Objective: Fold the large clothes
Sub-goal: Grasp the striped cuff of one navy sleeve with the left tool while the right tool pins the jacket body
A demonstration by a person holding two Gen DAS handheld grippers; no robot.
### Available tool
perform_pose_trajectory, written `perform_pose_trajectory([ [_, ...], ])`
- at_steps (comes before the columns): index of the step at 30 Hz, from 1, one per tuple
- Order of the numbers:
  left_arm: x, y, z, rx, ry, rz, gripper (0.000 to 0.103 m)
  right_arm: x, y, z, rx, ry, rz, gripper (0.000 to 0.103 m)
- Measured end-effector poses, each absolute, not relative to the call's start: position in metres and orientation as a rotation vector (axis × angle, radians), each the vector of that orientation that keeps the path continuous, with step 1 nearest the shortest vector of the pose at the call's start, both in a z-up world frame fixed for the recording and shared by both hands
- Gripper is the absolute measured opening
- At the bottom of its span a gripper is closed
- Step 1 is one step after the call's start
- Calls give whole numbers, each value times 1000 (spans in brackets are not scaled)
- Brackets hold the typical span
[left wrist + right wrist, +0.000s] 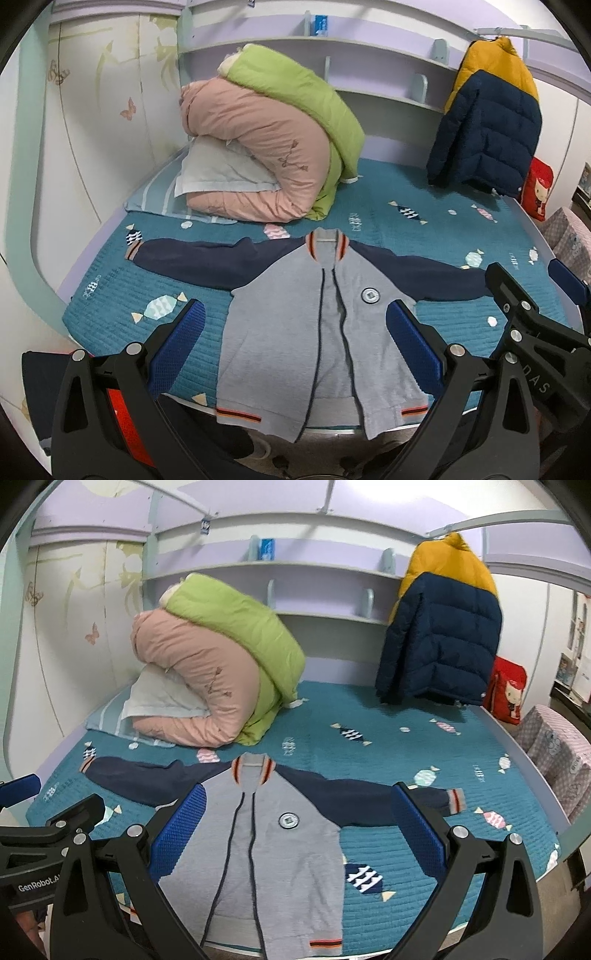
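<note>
A grey jacket [288, 332] with navy sleeves lies flat and face up on the teal bed cover [424, 229], zip open, sleeves spread to both sides, hem at the front bed edge. It also shows in the right wrist view [291, 853]. My left gripper [295, 347] is open and empty, held above the jacket's lower body. My right gripper [299, 834] is open and empty above the jacket's right half; it also shows at the right of the left wrist view [524, 284].
A rolled pink and green quilt [273, 147] on a pillow sits at the back left of the bed. A navy and yellow puffer coat [487, 122] hangs at the back right. A red bag [508, 690] and a pink patterned box [557, 757] stand right of the bed.
</note>
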State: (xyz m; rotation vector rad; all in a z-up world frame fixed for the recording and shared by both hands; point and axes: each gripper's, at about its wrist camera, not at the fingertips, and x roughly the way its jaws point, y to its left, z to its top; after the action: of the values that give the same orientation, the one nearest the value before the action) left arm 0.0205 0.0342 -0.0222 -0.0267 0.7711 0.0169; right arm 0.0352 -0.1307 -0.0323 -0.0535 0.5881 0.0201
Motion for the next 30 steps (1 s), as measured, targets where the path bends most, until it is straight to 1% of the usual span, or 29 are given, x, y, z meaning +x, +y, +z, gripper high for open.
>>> perform_pose_trajectory([
  [6,56,78,-48,-74,824,62,98,84,-96,-60,-45,690,101,96],
  [13,113,149,-101,-165,929,138,98,142,-45,-99,-81,780,194,96],
  [17,146,193,-130,-211,986,177,98,186,-9,-124,-76,823,267,94],
  [20,170,228,-147,-240,1012,211,98,222,18,-141,-79,852,290,86],
  [22,186,253,-159,-258,1031,244,98,246,33,-153,-62,880,308,73],
  [23,195,267,-165,-268,1040,256,98,261,42,-161,-52,904,327,70],
  [25,210,290,-175,-301,1049,260,98,288,58,-178,-63,961,321,55],
  [26,219,302,-182,-327,1050,249,98,298,63,-186,-56,981,335,52],
  [28,238,329,-200,-374,1084,230,98,315,74,-203,-44,1036,341,41],
  [30,255,355,-215,-413,1096,246,98,332,83,-224,-22,1088,336,38],
])
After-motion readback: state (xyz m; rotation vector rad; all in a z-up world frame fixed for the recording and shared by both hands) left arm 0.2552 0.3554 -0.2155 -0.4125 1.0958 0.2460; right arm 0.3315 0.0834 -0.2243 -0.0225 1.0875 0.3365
